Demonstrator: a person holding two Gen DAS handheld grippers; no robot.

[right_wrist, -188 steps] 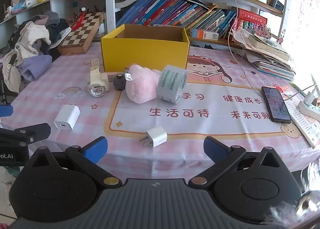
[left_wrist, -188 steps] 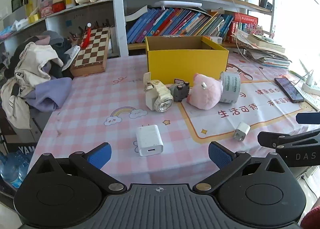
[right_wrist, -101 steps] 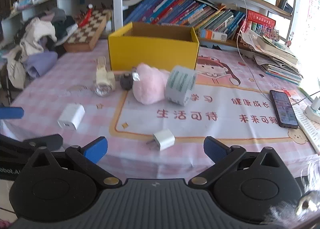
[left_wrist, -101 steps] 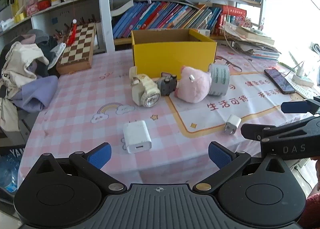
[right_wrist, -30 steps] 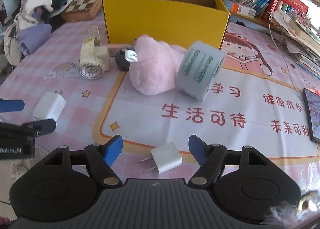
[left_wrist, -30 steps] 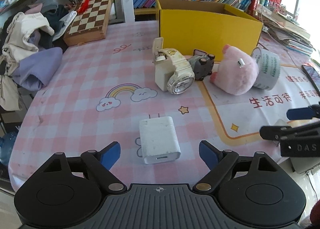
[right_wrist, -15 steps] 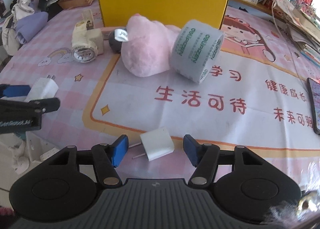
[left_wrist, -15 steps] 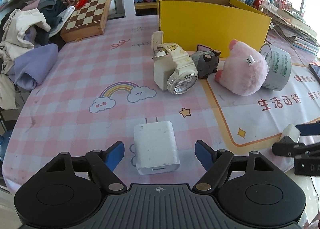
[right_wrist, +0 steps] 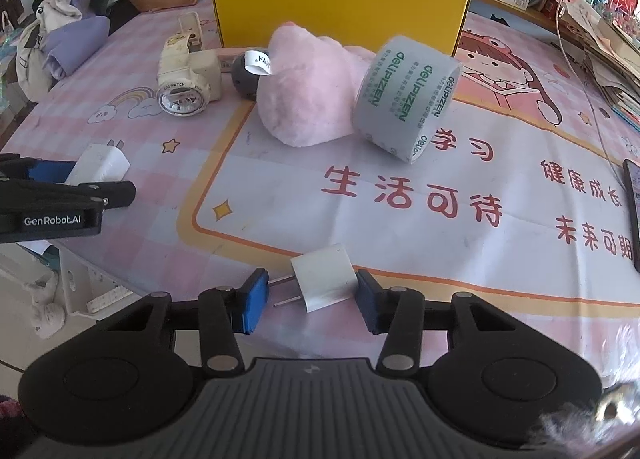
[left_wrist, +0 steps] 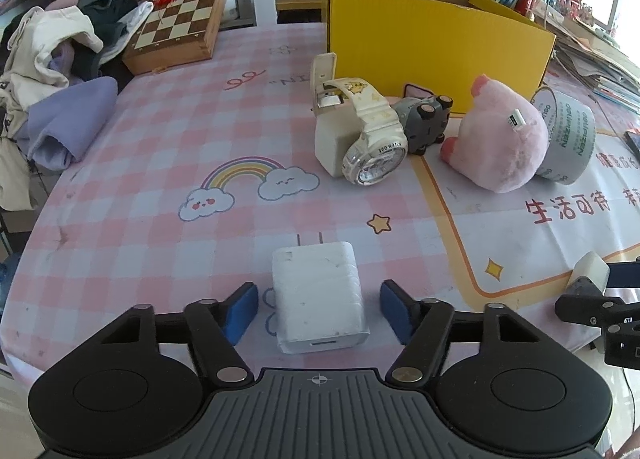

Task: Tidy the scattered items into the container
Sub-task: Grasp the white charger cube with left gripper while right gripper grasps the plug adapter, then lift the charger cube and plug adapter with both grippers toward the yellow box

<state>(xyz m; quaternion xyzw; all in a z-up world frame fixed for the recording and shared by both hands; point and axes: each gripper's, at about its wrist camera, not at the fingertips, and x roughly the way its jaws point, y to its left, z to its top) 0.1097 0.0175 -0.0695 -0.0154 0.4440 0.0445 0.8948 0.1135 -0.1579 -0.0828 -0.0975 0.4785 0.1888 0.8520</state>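
My left gripper (left_wrist: 319,309) is open, its blue pads on either side of a large white charger (left_wrist: 318,296) lying flat on the pink checked cloth, with small gaps. My right gripper (right_wrist: 308,297) is open around a small white plug adapter (right_wrist: 324,277), prongs pointing left; the right pad is close to touching it. Farther back lie a cream watch on its stand (left_wrist: 362,137), a grey toy (left_wrist: 424,123), a pink plush (left_wrist: 500,143) and a tape roll (left_wrist: 566,137). The yellow open box (left_wrist: 432,39) stands behind them.
A chessboard box (left_wrist: 180,27) and a heap of clothes (left_wrist: 60,71) are at the back left. Books and papers line the shelf and right side. A phone (right_wrist: 632,207) lies at the right edge. The table's front edge is just under both grippers.
Both grippers have moved forward and down. The jaws of each have narrowed around their chargers, which have not moved.
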